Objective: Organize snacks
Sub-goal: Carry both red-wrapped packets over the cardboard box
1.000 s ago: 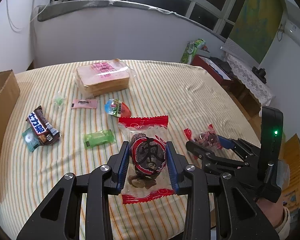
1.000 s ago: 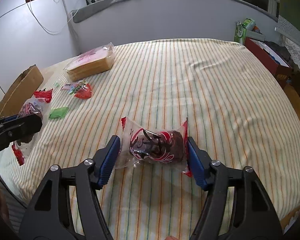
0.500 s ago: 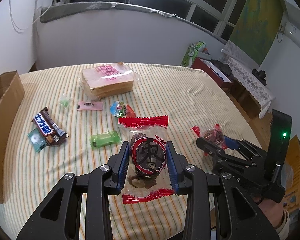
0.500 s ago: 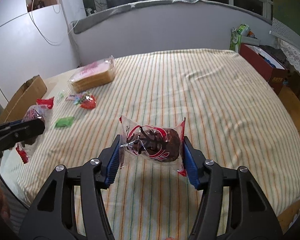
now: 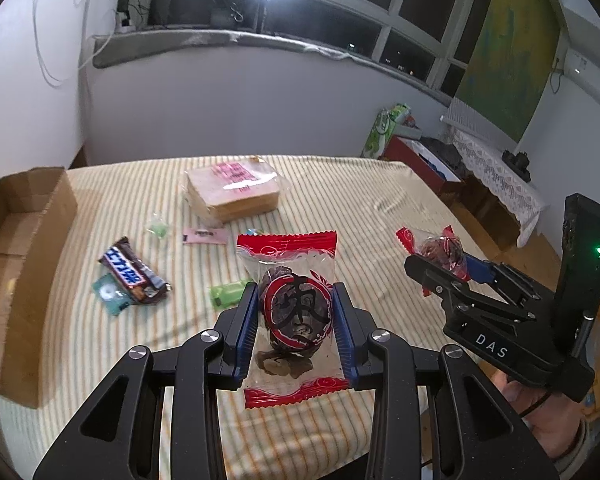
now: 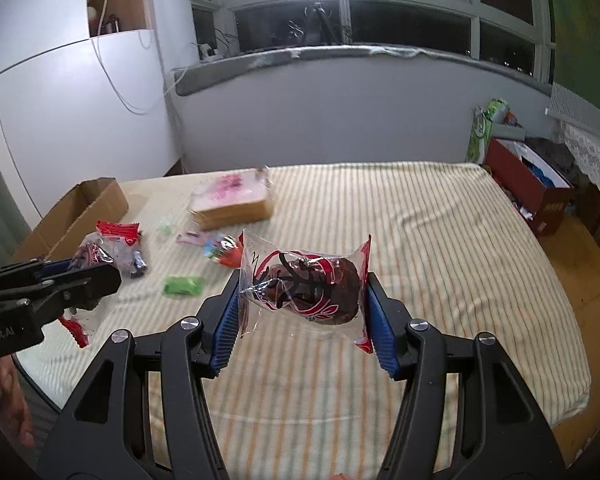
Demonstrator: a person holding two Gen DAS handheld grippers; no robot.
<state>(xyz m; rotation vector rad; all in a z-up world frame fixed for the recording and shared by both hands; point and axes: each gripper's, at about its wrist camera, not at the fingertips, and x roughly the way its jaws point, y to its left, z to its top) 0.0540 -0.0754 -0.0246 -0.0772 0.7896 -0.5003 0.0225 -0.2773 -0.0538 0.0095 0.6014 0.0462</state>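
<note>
My left gripper (image 5: 296,322) is shut on a clear red-edged date snack packet (image 5: 292,316) and holds it above the striped tablecloth (image 5: 340,208). My right gripper (image 6: 304,308) is shut on a second date packet (image 6: 306,286), also lifted off the cloth. Each gripper shows in the other's view: the right one (image 5: 440,268) at the right, the left one (image 6: 80,276) at the left. On the cloth lie a chocolate bar (image 5: 134,272), a green candy (image 6: 182,285), a pink sachet (image 5: 204,236) and a bagged bread loaf (image 5: 232,190).
An open cardboard box (image 5: 24,264) stands at the table's left edge. A teal round-candy wrapper (image 5: 110,294) lies by the chocolate bar. A red-and-blue candy (image 6: 224,252) lies near the pink sachet. A red storage box (image 6: 528,188) sits on the floor at the right.
My right gripper closed on its date packet and lifted it off the cloth. Both grippers rose with their packets, and the cardboard box came further into view.
</note>
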